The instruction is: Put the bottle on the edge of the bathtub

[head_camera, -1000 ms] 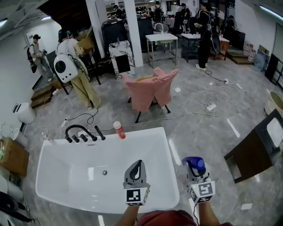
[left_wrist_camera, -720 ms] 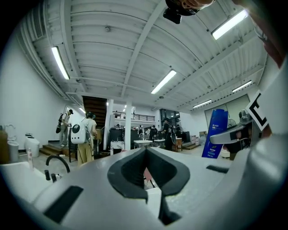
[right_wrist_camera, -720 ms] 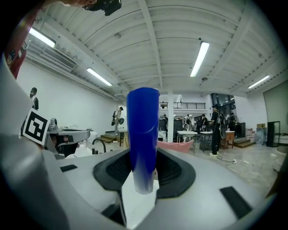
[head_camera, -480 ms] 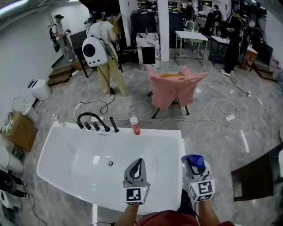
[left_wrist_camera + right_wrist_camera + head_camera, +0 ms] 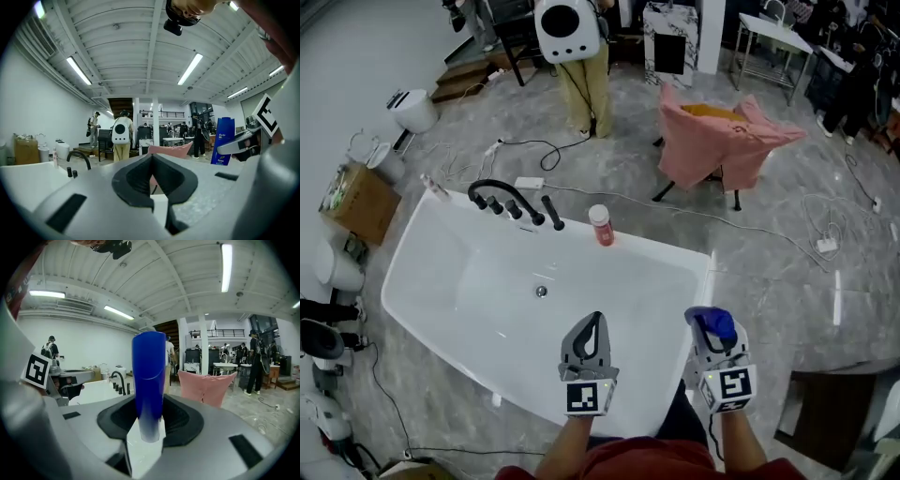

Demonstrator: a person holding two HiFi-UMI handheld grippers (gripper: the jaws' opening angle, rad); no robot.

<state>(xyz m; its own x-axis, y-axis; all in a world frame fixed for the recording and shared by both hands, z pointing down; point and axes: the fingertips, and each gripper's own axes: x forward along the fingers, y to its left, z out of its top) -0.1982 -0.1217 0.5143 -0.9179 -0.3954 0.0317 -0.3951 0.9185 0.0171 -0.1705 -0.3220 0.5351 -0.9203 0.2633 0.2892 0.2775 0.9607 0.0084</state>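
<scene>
My right gripper (image 5: 711, 330) is shut on a tall blue bottle (image 5: 148, 380), which stands upright between the jaws. In the head view the blue bottle (image 5: 713, 322) hangs just past the right end of the white bathtub (image 5: 706, 274), over the grey floor. In the left gripper view the blue bottle (image 5: 222, 140) shows at the right. My left gripper (image 5: 592, 325) hovers over the tub's near side, jaws shut with nothing between them. In its own view, the left gripper (image 5: 152, 158) points toward the far rim.
A small red-and-white bottle (image 5: 601, 226) stands on the tub's far rim beside a black faucet set (image 5: 504, 200). Beyond are a pink-draped chair (image 5: 722, 141), floor cables (image 5: 825, 246), a person with a white backpack (image 5: 572, 28) and a cardboard box (image 5: 358, 202).
The head view has swung down and left, so the tub now lies slanted and higher in the picture. Both grippers keep their places in view, with the blue bottle still held.
</scene>
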